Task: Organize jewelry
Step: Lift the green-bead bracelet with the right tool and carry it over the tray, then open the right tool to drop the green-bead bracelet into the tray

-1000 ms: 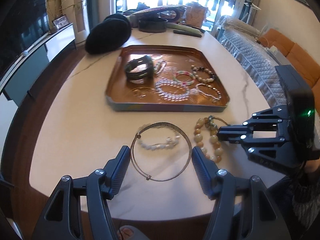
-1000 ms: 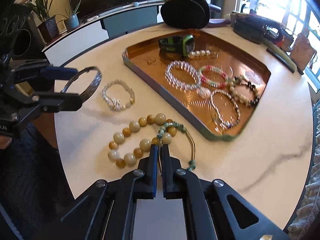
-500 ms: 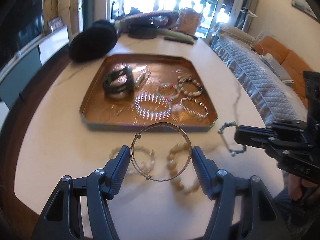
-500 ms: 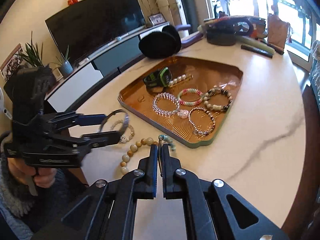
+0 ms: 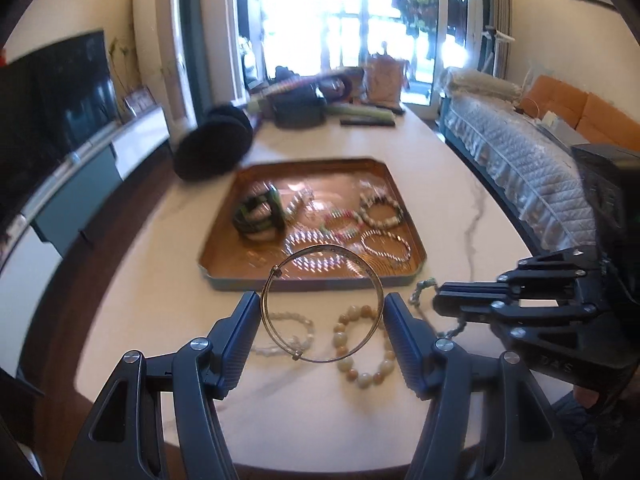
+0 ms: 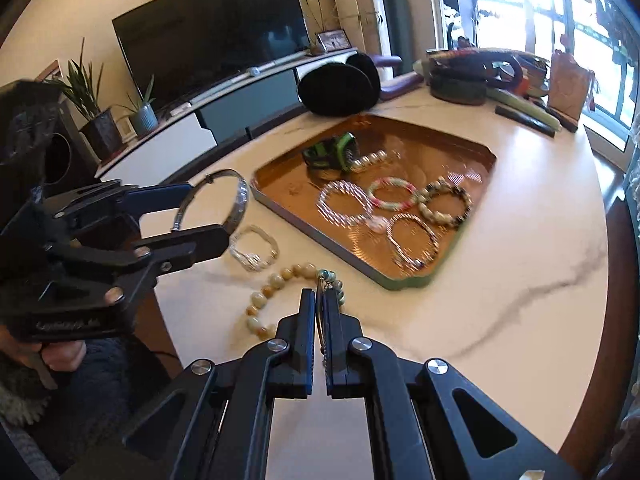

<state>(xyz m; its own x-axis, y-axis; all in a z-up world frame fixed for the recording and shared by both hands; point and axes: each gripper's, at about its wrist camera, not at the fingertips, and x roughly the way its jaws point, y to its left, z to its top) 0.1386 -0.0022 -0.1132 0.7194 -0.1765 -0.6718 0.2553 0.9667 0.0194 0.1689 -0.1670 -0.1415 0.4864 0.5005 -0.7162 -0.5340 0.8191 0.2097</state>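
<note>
My left gripper (image 5: 322, 308) is shut on a silver bangle (image 5: 276, 322) and holds it above the table; it also shows in the right wrist view (image 6: 208, 216) with the bangle (image 6: 240, 196). My right gripper (image 6: 319, 300) is shut on a green bead bracelet with a gold bar (image 6: 330, 280), lifted off the table; in the left wrist view the right gripper (image 5: 438, 304) holds that bracelet (image 5: 420, 290). A copper tray (image 5: 224, 256) holds several bracelets and a green-black watch (image 5: 258, 216). A yellow bead bracelet (image 5: 360, 360) and a clear bead bracelet (image 5: 296, 334) lie on the table.
The white marble table (image 6: 500, 280) carries black earmuffs (image 6: 340, 84), a dark bag (image 6: 468, 76) and remotes (image 6: 524, 118) at its far end. A TV (image 6: 208, 36) on a low cabinet, plants and a sofa (image 5: 568, 108) surround the table.
Both grippers have risen from the table with their loads, the left with the bangle, the right with the green bracelet, which left the yellow beads behind.
</note>
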